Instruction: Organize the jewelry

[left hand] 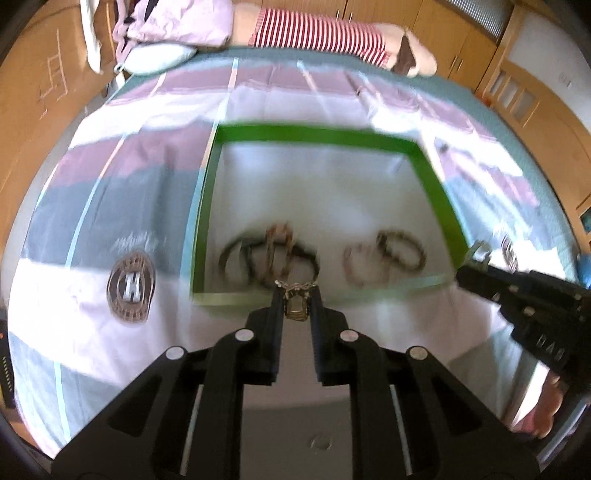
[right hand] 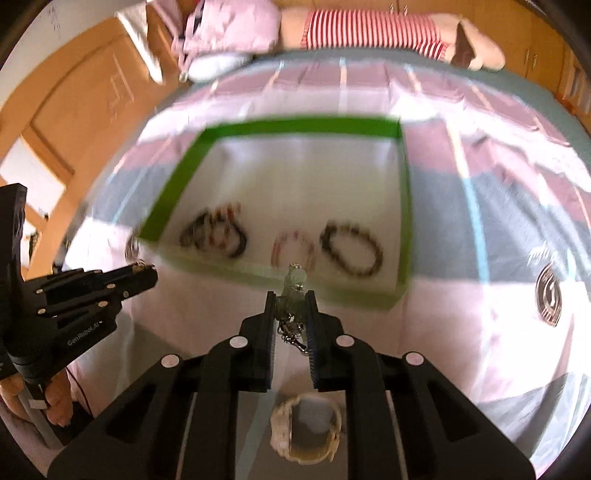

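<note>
A green-rimmed tray (left hand: pixel 439 195) (right hand: pixel 173 188) lies on the bed with several bracelets inside: dark ones (left hand: pixel 266 258) (right hand: pixel 214 232) at left, a pink one (left hand: pixel 362 264) (right hand: pixel 293 247) and a dark beaded one (left hand: pixel 400 249) (right hand: pixel 351 249) at right. My left gripper (left hand: pixel 295 291) is shut on a gold chain bracelet (left hand: pixel 295 304), just before the tray's near edge. My right gripper (right hand: pixel 291 295) is shut on a pale green bead bracelet with a chain (right hand: pixel 293 291), also at the near edge. Each gripper shows in the other's view: the right (left hand: pixel 476 254), the left (right hand: pixel 142 267).
The bed has a pink, white and grey striped cover (left hand: pixel 122 177) with a round logo (left hand: pixel 131 286) (right hand: pixel 548 293). A cream watch (right hand: pixel 306 430) lies below my right gripper. Pillows and a striped plush toy (left hand: pixel 317 33) lie at the far end. Wooden cabinets (left hand: pixel 461 40) stand around.
</note>
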